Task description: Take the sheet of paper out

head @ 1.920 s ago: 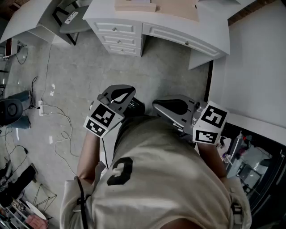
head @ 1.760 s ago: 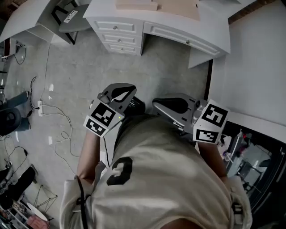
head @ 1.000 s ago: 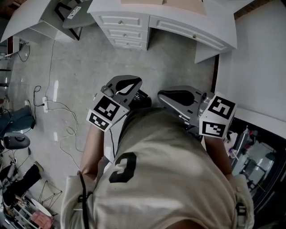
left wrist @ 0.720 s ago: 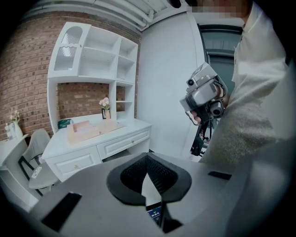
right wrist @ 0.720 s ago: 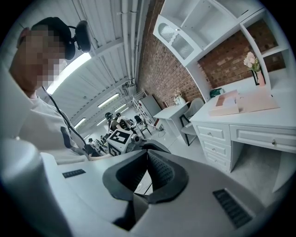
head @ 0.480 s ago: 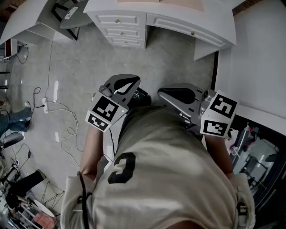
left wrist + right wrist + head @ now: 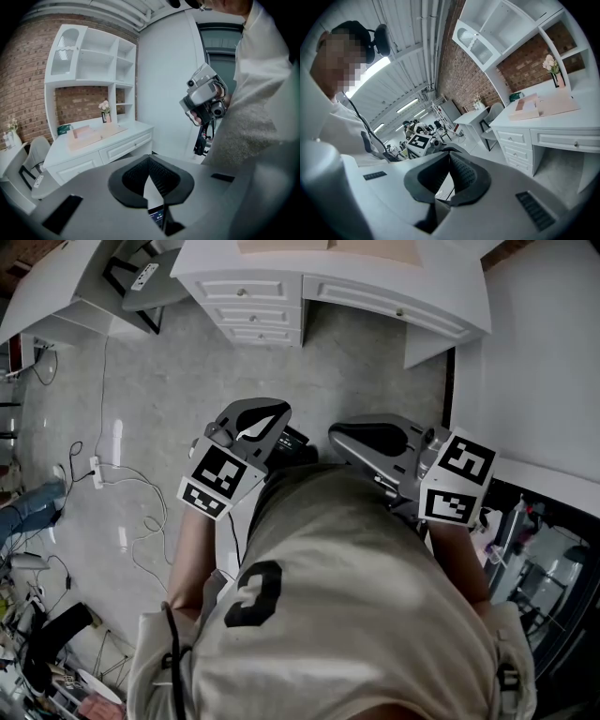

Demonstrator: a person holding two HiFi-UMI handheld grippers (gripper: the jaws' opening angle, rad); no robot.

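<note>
Left gripper [image 7: 149, 159]: clenched, pads tip to tip, nothing between. Right gripper [image 7: 449, 158]: likewise clamped shut and empty. Both held close in front of the chest, side by side, pointed slightly down toward the desk [image 7: 375, 298] but well apart from it, with bare floor [image 7: 309, 381] between.

On the desk top, toward the back edge: a pink box [image 7: 527, 108] and, just beside it, a flat tan pad [image 7: 560, 104]. Further back, a small vase [image 7: 555, 70] with flowers. No loose sheet of paper to be told apart from here. Probably lying in or on the box or the pad, or inside one of the drawers [image 7: 246, 307] at the desk's left end; cannot tell which.

Judged as not yet begun: approach to be made, jaws to be opened.

Possible trouble:
- Arriving with jaws shut and merely shoving the paper across the top instead of pinching it.
- Gripping too deep or too hard and creasing or tearing a thin sheet.
- Catching the pad or the box together with the sheet and dragging them toward the front edge.
- Reaching too far back and tipping the vase.
- Snagging a foot on the cables [image 7: 127, 479] trailing over the floor at the left on the way in.
</note>
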